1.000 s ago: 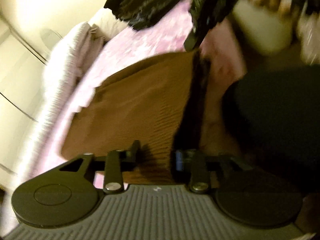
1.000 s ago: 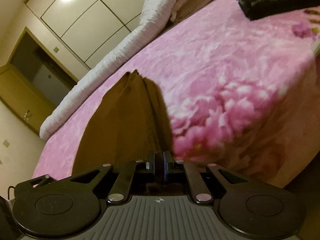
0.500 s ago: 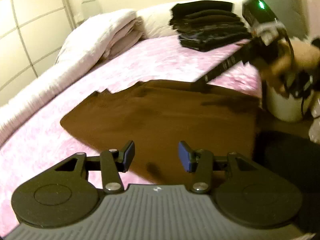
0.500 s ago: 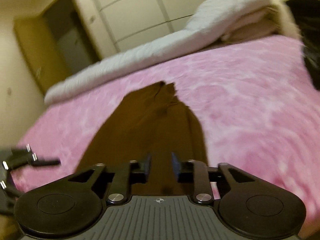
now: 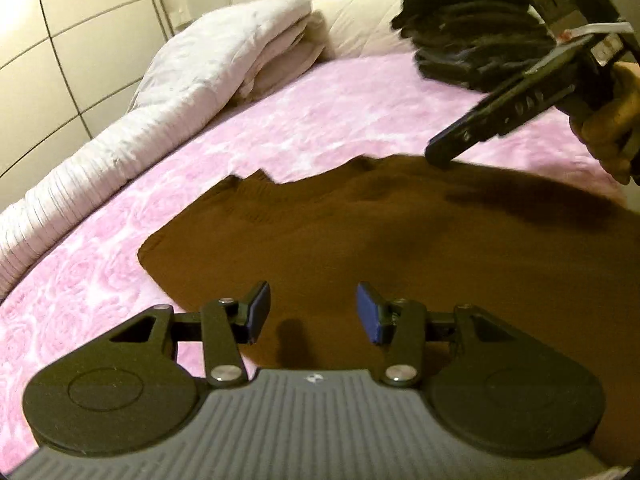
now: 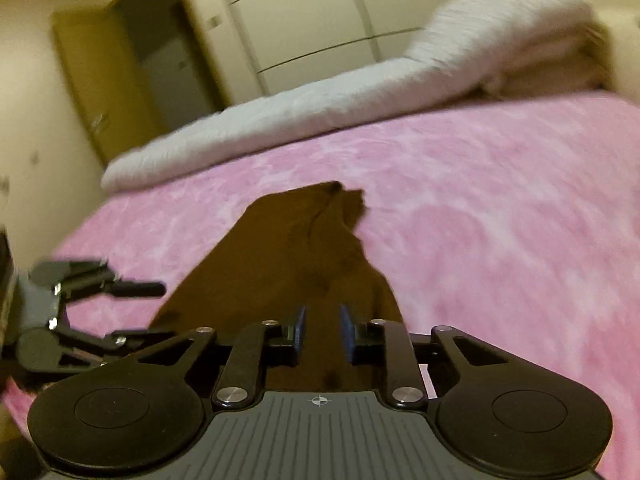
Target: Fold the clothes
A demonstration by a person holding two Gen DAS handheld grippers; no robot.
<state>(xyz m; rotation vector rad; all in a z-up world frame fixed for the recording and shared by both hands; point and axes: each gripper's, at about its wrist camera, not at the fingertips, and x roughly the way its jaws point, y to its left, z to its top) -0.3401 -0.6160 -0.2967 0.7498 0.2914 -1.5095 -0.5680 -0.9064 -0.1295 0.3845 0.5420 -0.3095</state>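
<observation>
- Nearest in the left wrist view, the left gripper [image 5: 313, 313] hangs over the near part of the brown garment [image 5: 400, 256], its blue-padded fingers [image 5: 258, 312] spread wide with nothing between them.
- In the right wrist view, the right gripper [image 6: 322, 334] sits low over the same brown garment [image 6: 304, 264]; its fingers [image 6: 299, 330] stand a small way apart, parted, with only cloth seen through the gap and no fold pinched.
- The brown garment lies spread flat on the pink floral bedspread [image 5: 320, 120], near the bed's front edge, its far edge ragged with a ribbed cuff or collar showing.
- At the garment's far right edge, in the left wrist view, the right gripper [image 5: 440, 154] is seen from the side, its tips at the cloth edge; whether they touch it I cannot tell. A hand [image 5: 612, 128] holds its body.
- The left gripper [image 6: 132, 312] appears at the left of the right wrist view, blurred, over the bedspread [image 6: 500, 208].
- Farther back lies a rolled white duvet [image 5: 120, 144] along the bed's far side.
- A stack of dark folded clothes [image 5: 472, 52] sits by the headboard end.
- Beyond stand pale wardrobe doors [image 6: 320, 32].
</observation>
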